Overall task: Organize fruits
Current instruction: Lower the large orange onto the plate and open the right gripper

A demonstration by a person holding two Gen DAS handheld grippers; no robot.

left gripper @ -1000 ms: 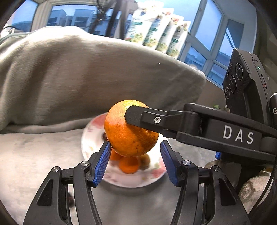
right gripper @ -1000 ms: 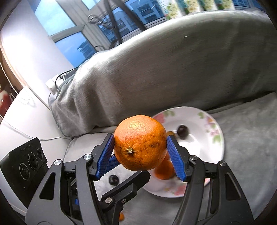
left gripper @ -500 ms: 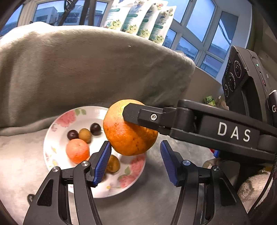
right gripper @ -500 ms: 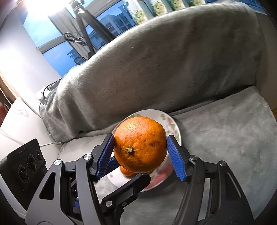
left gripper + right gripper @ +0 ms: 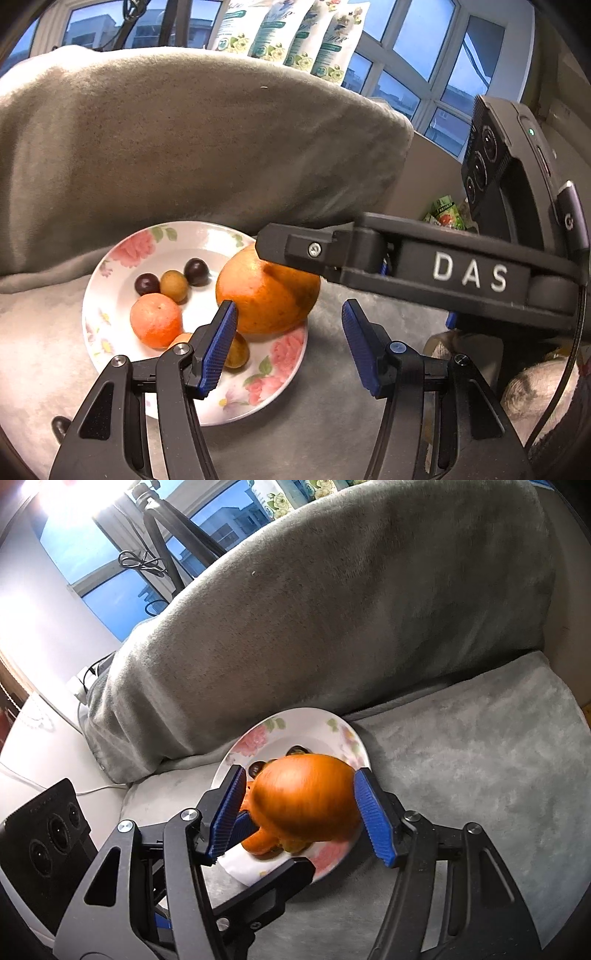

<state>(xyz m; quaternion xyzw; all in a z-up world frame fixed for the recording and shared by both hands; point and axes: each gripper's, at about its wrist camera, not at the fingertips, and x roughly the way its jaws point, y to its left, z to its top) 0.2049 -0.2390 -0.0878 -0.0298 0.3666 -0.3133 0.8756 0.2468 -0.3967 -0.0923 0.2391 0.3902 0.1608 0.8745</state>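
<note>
Your right gripper (image 5: 299, 814) low over the floral white plate (image 5: 325, 725), its fingers parted beside the blurred large orange (image 5: 306, 799); contact unclear; your left gripper (image 5: 286, 341) spread wide, holding nothing.

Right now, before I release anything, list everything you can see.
plate: one, white floral, on the grey cloth
large orange: one, orange, over the plate's right rim, between the right jaws; blurred, grip unclear
small oranges: two, orange, on the plate, one mostly hidden
dark round fruits: three, purple-black, two on the plate, one on the cloth at lower left
brown round fruits: two, yellow-brown, on the plate
blanket: one, grey, heaped behind the plate
packets: four, white-green, at the window
left gripper: black, blue pads, jaws open, empty
right gripper: black, blue pads, around the large orange
</note>
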